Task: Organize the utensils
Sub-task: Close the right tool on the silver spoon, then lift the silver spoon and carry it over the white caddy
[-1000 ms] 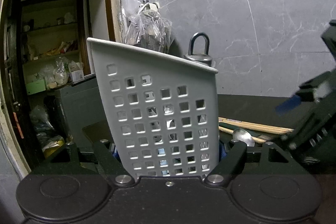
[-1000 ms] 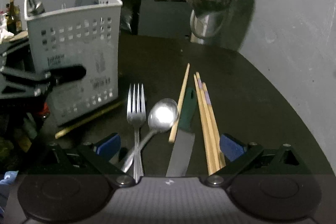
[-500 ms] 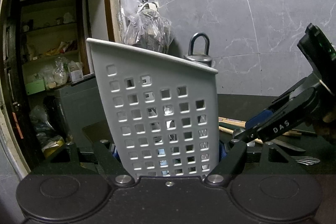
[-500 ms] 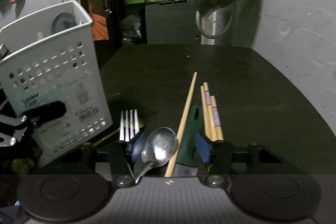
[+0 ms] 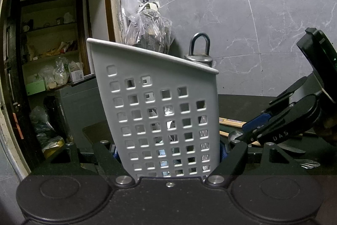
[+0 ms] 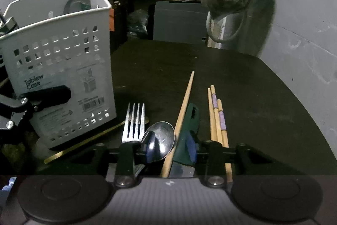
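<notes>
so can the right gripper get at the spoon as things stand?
Probably yes. The right gripper is already down at the spoon, its jaws closing with the bowl between them. But a loose chopstick and the knife handle also lie in the gap, so it may pinch those too.

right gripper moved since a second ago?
Yes. The right gripper has come forward and down over the utensils: the spoon now lies between its closing jaws, and the white caddy sits nearer.
</notes>
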Demonstrator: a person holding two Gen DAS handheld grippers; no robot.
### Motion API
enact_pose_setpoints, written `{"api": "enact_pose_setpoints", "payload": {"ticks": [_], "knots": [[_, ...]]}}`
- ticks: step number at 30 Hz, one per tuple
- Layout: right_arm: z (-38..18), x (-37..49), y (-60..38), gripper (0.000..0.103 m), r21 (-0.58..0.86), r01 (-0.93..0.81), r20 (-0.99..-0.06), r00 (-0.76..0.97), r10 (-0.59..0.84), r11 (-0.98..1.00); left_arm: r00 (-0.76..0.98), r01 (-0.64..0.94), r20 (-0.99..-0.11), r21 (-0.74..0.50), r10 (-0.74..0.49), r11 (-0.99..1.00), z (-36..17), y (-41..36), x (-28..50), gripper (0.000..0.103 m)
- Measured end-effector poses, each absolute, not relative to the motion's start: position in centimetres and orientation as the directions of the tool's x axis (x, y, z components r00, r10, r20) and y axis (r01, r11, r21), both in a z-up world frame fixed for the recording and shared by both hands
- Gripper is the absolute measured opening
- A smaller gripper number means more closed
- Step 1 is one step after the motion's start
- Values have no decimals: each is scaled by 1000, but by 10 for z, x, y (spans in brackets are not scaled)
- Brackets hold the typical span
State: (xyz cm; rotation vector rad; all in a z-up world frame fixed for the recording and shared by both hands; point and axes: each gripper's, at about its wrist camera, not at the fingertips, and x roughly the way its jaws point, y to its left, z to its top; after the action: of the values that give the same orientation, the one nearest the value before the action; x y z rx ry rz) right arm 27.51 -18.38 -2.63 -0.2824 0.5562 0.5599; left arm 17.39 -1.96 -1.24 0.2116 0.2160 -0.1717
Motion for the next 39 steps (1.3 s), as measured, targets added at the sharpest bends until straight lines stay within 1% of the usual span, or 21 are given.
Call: {"api": "enact_pose_setpoints", "payload": {"ticks": [10,15,23,25,27,30,34,36,39], "knots": [[-22,275,-179,38,-133,-603,-564,699,440,787,962,191,-230,189,-146,963,-12,-20,174,79],[-25,276,-169,38,-189,-622,-566,702,433,760,962,191,-230,190,-146,963,-12,-20,174,79],[-26,275,-159,37,-217,-662,-588,676,445,718,962,191,-230,190,-146,963,-13,-20,174,79],[-26,276,-157,30,-215,-670,-591,669,451,710,962,191,-230,189,-146,963,-13,-20,174,79],[-26,276,-155,26,-222,-678,-595,663,454,700,962,191,-230,190,-146,963,-13,-20,174,79],[-25,274,-151,24,-248,-683,-598,666,445,687,962,191,-230,189,-146,963,-13,-20,174,79],[-24,271,-147,17,-268,-678,-597,674,435,684,962,191,-230,190,-146,963,-13,-20,174,79],[-23,268,-144,16,-290,-671,-596,685,420,683,962,191,-230,190,-146,963,-13,-20,174,79],[-23,257,-133,14,-377,-644,-583,723,370,666,962,191,-230,190,-146,963,-13,-20,174,79]]}}
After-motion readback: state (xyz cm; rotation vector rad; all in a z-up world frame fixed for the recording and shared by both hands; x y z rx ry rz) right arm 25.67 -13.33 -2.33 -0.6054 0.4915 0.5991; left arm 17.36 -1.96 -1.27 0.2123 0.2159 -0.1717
